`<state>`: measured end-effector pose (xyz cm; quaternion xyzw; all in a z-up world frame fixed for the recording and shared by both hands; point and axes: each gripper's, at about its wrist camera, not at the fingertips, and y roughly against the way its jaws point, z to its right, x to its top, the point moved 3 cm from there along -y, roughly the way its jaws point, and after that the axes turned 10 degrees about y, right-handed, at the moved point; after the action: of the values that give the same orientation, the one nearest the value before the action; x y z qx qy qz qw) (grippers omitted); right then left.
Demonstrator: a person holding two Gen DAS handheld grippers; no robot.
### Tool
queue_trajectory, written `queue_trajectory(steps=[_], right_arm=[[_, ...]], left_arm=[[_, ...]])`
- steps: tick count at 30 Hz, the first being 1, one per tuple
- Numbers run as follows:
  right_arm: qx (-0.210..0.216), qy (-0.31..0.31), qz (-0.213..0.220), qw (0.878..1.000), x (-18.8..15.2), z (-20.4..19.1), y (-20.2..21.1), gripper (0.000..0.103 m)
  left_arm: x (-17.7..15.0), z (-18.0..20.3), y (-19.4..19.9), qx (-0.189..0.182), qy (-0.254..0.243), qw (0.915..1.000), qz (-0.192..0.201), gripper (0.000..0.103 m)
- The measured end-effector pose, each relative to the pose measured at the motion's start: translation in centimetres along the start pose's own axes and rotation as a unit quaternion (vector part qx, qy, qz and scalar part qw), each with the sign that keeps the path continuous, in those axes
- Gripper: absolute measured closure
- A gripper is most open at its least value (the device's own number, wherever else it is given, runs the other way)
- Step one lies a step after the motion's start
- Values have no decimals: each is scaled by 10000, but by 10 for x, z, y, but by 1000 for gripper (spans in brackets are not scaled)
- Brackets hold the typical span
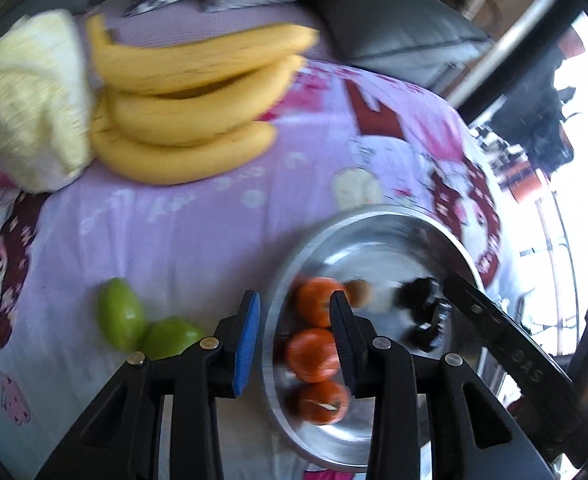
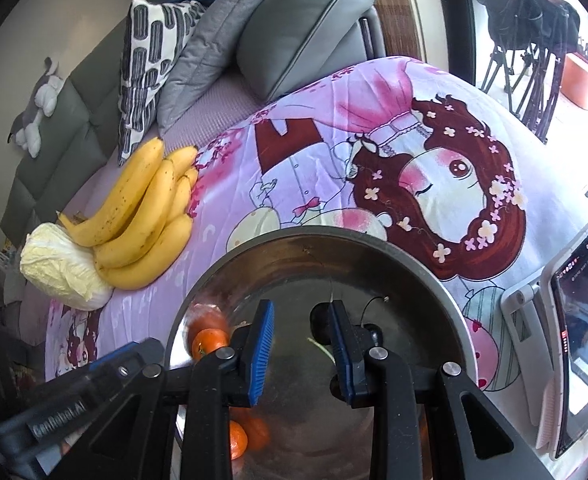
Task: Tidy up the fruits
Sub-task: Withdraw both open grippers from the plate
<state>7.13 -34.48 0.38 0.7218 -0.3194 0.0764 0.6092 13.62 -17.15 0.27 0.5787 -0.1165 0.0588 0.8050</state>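
Note:
A steel bowl on the pink cartoon sheet holds three oranges in a row. My left gripper hangs over the bowl's near rim. It is open, with nothing between the blue pads. Two green fruits lie on the sheet just left of it. A bunch of bananas rests against a pale cabbage at the far left. My right gripper is over the bowl, its jaws apart and empty. Oranges show to its left. The bananas lie beyond.
Grey and patterned cushions line the back of the bed. A tablet on a stand is at the right edge. The right gripper's black body crosses the bowl's right side. A plush toy sits far left.

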Motion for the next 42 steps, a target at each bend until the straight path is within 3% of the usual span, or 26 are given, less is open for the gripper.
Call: queue_trajectory(steps=[8,18,22,25,28,42], right_arm=[[80,274,-92,9996,-3,-18,-3,72],[-26,546,-178,9983,-6,-30,-7,71],[-115,612,-189,9979,-7,-33,-7,49],[-241,762,-243,9965,-7,-37,-10,36],[-223,841,-334,9956,-10,-39,-14,32],[-279,870,-366,9951,-12,-39,-17,11]], left_arm=[[4,-54,3,255,761,9967,113,66],[3,-55,4,137,807,9966,95,66],[4,-57,2,131,885,9960,47,46],[4,-58,0,244,873,9959,42,40],[3,-58,-2,298,872,9957,43,33],[4,-64,1,454,955,9942,216,19]])
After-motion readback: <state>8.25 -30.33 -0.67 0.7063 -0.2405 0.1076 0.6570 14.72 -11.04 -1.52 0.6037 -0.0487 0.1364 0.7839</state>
